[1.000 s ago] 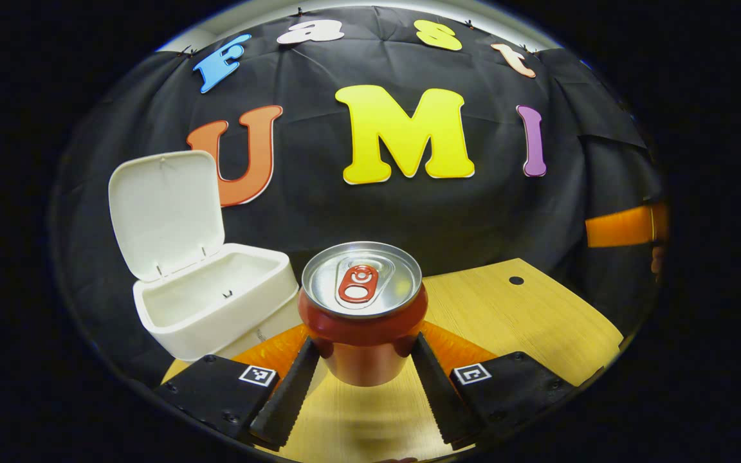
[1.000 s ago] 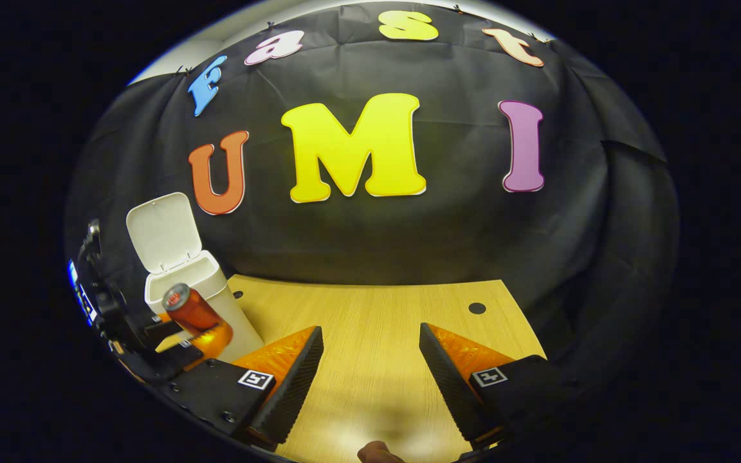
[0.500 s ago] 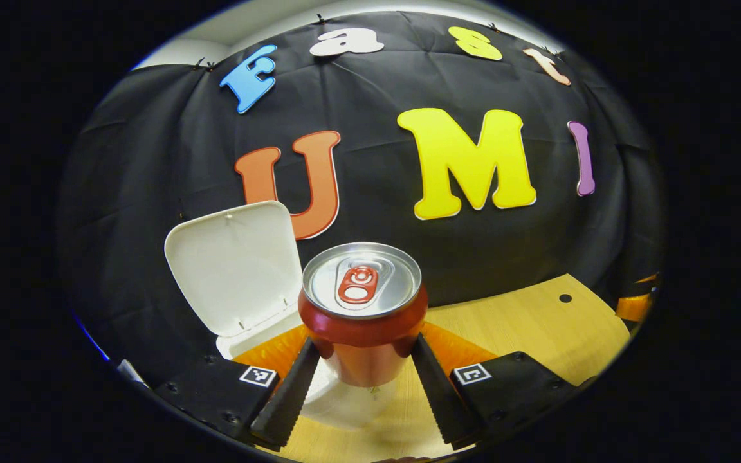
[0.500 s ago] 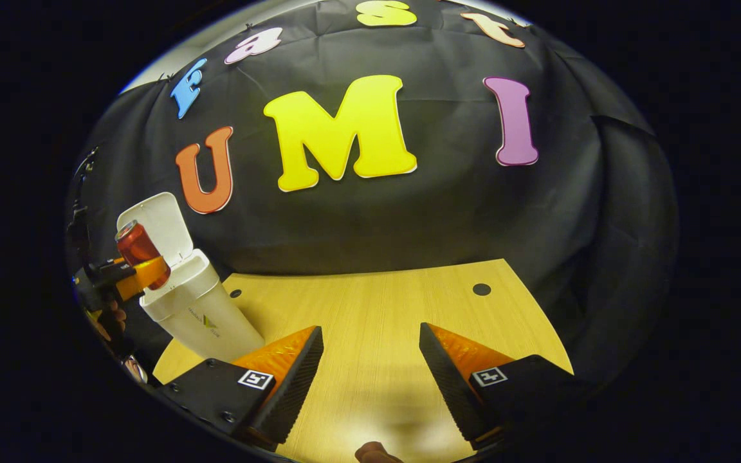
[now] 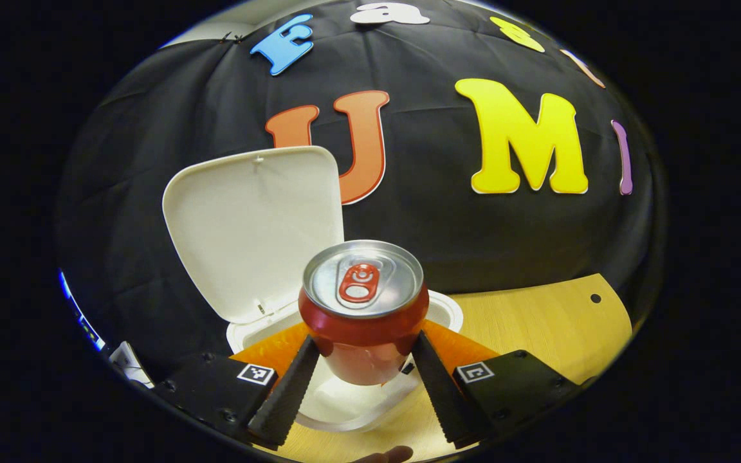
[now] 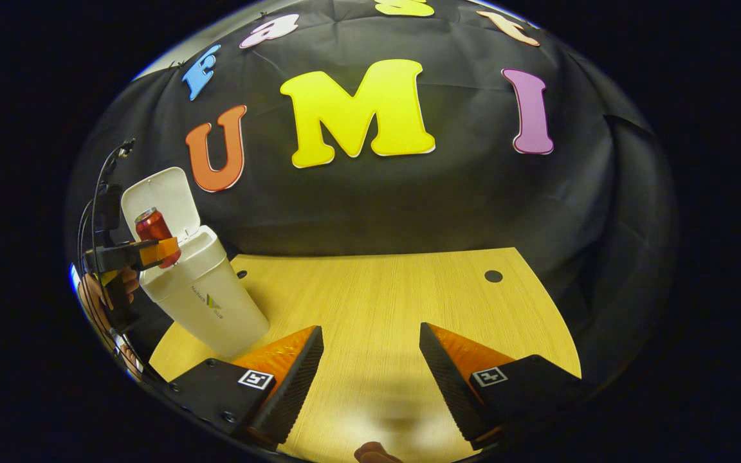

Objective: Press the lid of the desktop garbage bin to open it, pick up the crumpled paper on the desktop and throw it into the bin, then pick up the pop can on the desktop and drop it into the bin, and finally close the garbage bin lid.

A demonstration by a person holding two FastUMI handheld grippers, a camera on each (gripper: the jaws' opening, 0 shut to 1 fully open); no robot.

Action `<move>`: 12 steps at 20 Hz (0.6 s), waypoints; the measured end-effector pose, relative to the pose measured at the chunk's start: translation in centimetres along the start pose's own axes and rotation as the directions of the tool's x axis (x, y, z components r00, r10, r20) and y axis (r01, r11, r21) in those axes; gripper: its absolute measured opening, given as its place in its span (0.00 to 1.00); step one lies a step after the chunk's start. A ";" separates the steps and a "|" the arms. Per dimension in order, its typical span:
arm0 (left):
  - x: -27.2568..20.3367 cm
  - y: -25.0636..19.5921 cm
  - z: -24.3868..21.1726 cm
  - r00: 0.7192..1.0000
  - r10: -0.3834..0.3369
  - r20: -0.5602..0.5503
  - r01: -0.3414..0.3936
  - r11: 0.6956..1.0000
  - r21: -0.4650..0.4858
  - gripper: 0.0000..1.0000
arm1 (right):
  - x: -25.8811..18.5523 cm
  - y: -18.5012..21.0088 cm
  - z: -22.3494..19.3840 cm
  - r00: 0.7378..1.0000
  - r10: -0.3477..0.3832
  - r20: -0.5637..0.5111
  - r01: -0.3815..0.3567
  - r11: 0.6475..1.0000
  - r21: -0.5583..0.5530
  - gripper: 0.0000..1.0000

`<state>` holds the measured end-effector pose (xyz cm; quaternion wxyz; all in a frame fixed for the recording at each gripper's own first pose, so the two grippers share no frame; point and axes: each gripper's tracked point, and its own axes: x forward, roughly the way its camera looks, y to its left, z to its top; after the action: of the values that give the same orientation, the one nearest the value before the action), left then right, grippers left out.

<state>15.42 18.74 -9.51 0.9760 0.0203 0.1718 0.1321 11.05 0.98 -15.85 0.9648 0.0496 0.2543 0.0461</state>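
Right gripper view: bin's (image 6: pixel 206 302) outer wall.

Light wooden table (image 6: pixel 383 302), white open-lidded bin (image 6: pixel 206 299) standing at its left corner

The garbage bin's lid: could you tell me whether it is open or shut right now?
Open. The lid stands raised behind the bin's rim, with the pop can held above the opening.
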 end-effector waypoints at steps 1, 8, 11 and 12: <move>0.2 0.2 -0.2 1.000 0.006 -0.003 -0.006 1.000 -0.003 0.88 | 0.2 0.0 0.0 1.000 -0.001 -0.003 0.001 1.000 0.001 0.95; 0.7 0.9 1.0 0.998 0.050 0.030 -0.051 0.998 0.048 0.88 | 1.0 0.4 -0.7 1.000 -0.001 -0.024 0.001 1.000 -0.006 0.96; 0.0 0.5 4.3 0.993 0.046 0.105 -0.057 0.993 0.103 0.88 | 1.6 0.1 -0.9 0.999 -0.002 -0.033 0.002 1.000 -0.010 0.96; -0.3 0.3 5.4 0.991 0.043 0.128 -0.058 0.991 0.117 0.88 | 1.4 0.1 -0.9 0.999 -0.002 -0.036 0.001 1.000 -0.014 0.96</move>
<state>16.93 19.01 -4.28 0.9782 0.0919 0.1171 0.1446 11.82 1.31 -17.24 0.9604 0.0418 0.2711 0.0480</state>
